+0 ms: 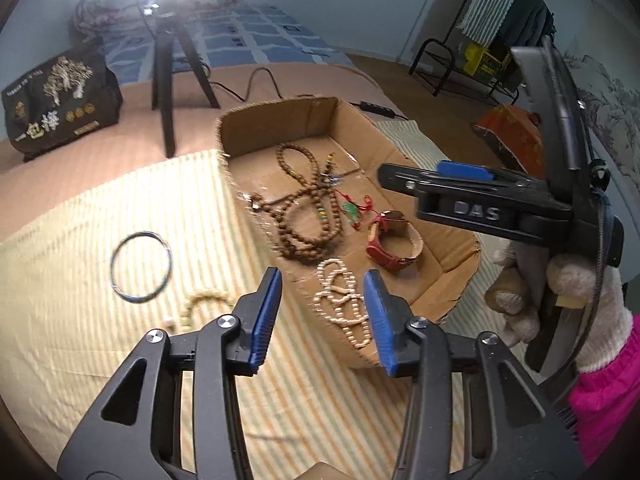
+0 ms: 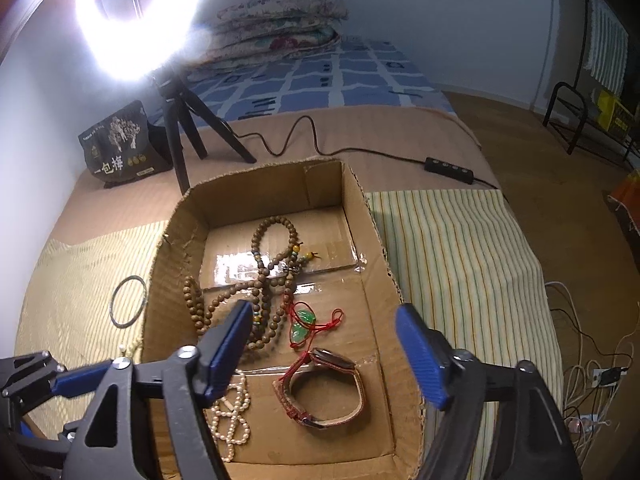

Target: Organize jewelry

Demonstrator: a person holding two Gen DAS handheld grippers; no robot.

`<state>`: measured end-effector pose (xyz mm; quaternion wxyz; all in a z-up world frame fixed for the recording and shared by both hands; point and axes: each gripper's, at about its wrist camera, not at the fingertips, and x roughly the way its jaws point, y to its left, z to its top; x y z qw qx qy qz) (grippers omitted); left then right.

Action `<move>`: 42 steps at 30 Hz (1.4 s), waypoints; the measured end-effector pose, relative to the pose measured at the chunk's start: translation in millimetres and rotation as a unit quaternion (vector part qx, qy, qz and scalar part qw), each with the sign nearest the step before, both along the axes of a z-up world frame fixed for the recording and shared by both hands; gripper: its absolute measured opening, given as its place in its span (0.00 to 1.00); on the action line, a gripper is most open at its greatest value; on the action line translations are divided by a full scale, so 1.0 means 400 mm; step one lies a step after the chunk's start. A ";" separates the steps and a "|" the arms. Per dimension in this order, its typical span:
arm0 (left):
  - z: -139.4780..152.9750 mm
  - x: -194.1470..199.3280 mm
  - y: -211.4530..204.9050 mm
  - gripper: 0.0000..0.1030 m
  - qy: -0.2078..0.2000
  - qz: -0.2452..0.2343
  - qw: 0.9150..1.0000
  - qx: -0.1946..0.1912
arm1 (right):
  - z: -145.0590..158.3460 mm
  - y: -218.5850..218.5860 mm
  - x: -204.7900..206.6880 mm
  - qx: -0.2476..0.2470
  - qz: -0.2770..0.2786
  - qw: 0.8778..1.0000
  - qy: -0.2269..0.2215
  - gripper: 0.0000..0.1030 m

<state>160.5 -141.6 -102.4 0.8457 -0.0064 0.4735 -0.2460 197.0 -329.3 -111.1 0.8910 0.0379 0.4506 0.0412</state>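
A shallow cardboard box [image 1: 256,120] [image 2: 372,216] sits on a striped cloth. In it lie a brown bead necklace [image 1: 304,216] [image 2: 276,256], a red cord with green pendants [image 1: 352,210] [image 2: 304,322], a red-strapped watch [image 1: 394,244] [image 2: 324,392] and a pearl strand [image 1: 344,300] [image 2: 234,412]. A dark bangle [image 1: 140,266] [image 2: 129,300] and a pale bead piece [image 1: 200,306] lie on the cloth left of the box. My left gripper [image 1: 322,320] is open and empty above the pearls. My right gripper [image 2: 324,354] [image 1: 436,178] is open and empty above the watch.
A ring light on a tripod [image 1: 168,68] [image 2: 180,132] stands behind the box beside a dark printed bag [image 1: 60,100] [image 2: 120,144]. A cable with a switch [image 2: 448,168] runs behind the box. Folded quilts [image 2: 280,24] lie on the bed. A metal rack [image 1: 460,64] stands at far right.
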 end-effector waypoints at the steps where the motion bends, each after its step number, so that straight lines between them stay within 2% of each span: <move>1: 0.003 -0.001 0.012 0.42 -0.003 0.002 1.000 0.003 | 0.007 0.004 -0.006 0.002 0.002 1.000 -0.006 0.83; 4: 0.013 -0.004 0.052 0.43 -0.018 0.015 1.000 0.013 | 0.025 0.016 -0.023 0.010 0.013 1.000 -0.016 0.85; 7: 0.020 0.000 0.104 0.53 -0.031 0.036 0.999 0.023 | 0.049 0.032 -0.045 0.015 0.023 0.999 -0.030 0.88; 8: 0.021 0.002 0.122 0.54 -0.032 0.043 0.998 0.024 | 0.054 0.038 -0.051 0.016 0.025 0.999 -0.034 0.88; 11: 0.017 0.017 0.185 0.57 -0.025 0.069 0.997 0.028 | 0.073 0.058 -0.073 0.021 0.034 0.998 -0.045 0.88; 13: 0.014 0.026 0.222 0.62 -0.020 0.085 0.996 0.029 | 0.084 0.079 -0.090 0.021 0.044 0.997 -0.053 0.88; 22: -0.027 0.062 0.352 0.62 0.013 0.138 0.990 0.027 | 0.090 0.211 -0.160 0.025 0.118 0.991 -0.062 0.88; 31: -0.056 0.079 0.384 0.62 0.024 0.141 0.989 0.029 | 0.032 0.357 -0.233 0.023 0.189 0.981 -0.036 0.88; 42: -0.097 0.125 0.386 0.62 0.049 0.126 0.991 0.011 | -0.069 0.435 -0.237 0.011 0.208 0.978 0.006 0.85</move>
